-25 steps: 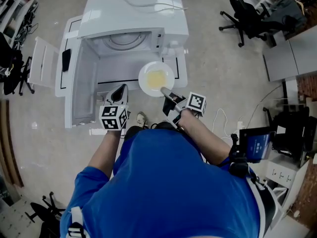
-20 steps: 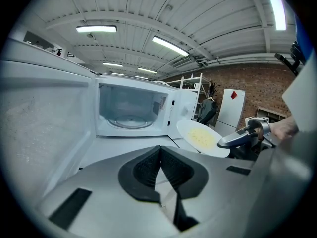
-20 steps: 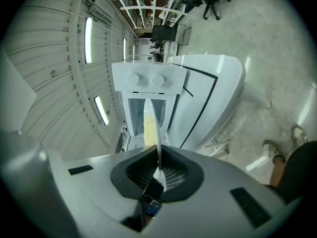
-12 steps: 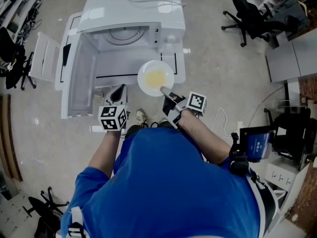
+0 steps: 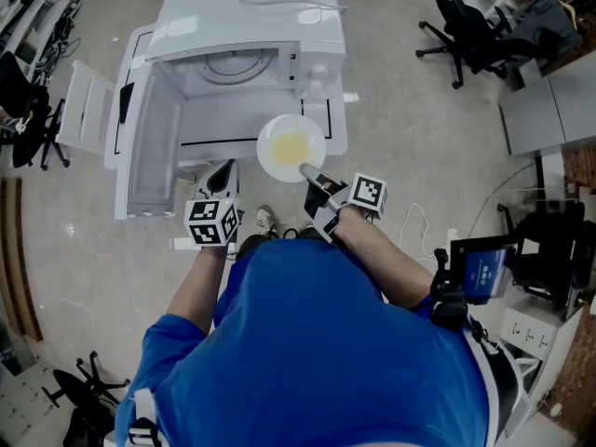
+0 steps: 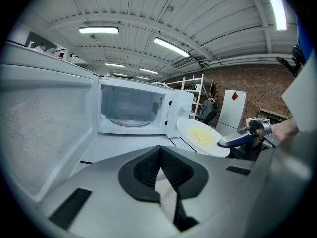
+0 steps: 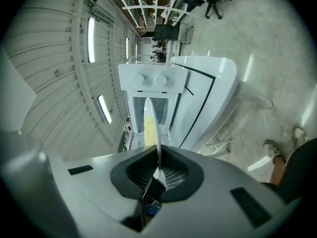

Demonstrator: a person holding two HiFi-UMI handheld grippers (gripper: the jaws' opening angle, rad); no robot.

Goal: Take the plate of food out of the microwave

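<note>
Plate (image 5: 291,145) of yellow food hung outside the open microwave (image 5: 244,26), pinched at its near rim by the right gripper (image 5: 313,174). It looked rigid, smooth and breakable, likely to tip from that one-edged hold. Beside it, the left gripper (image 5: 222,177) sat closed and empty.

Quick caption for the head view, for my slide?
Right gripper holds the plate of yellow food by its rim, outside the open microwave; left gripper shut and empty.
</note>
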